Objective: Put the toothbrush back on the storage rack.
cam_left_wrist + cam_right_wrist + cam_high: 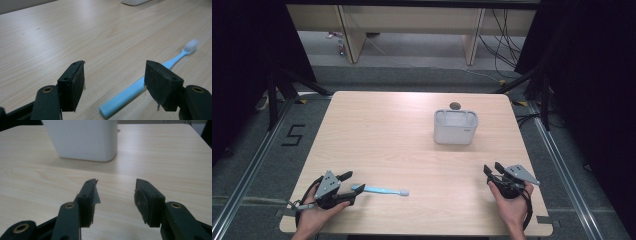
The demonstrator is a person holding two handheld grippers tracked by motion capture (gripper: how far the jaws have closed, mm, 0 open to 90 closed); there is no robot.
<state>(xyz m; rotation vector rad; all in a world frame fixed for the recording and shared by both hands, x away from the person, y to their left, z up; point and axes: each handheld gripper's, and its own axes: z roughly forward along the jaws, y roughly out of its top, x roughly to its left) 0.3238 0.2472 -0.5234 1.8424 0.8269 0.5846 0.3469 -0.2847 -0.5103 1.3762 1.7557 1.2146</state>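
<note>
— Blue plastic, that toothbrush (379,190); where does it lie from the left gripper (353,188)?

— Flat on the wooden table (392,140), its handle end just beside the gripper's tips. In the left gripper view the handle (125,96) runs between the two jaws, nearer the one on the right of that view, bristles (191,46) pointing away. The jaws stand wide apart and neither pad presses on it.

— And the right gripper (493,170)?

— Jaws spread too, nothing between them, well apart from the brush. Ahead of it stands a white container (82,138), upright, some way beyond its tips.
</note>
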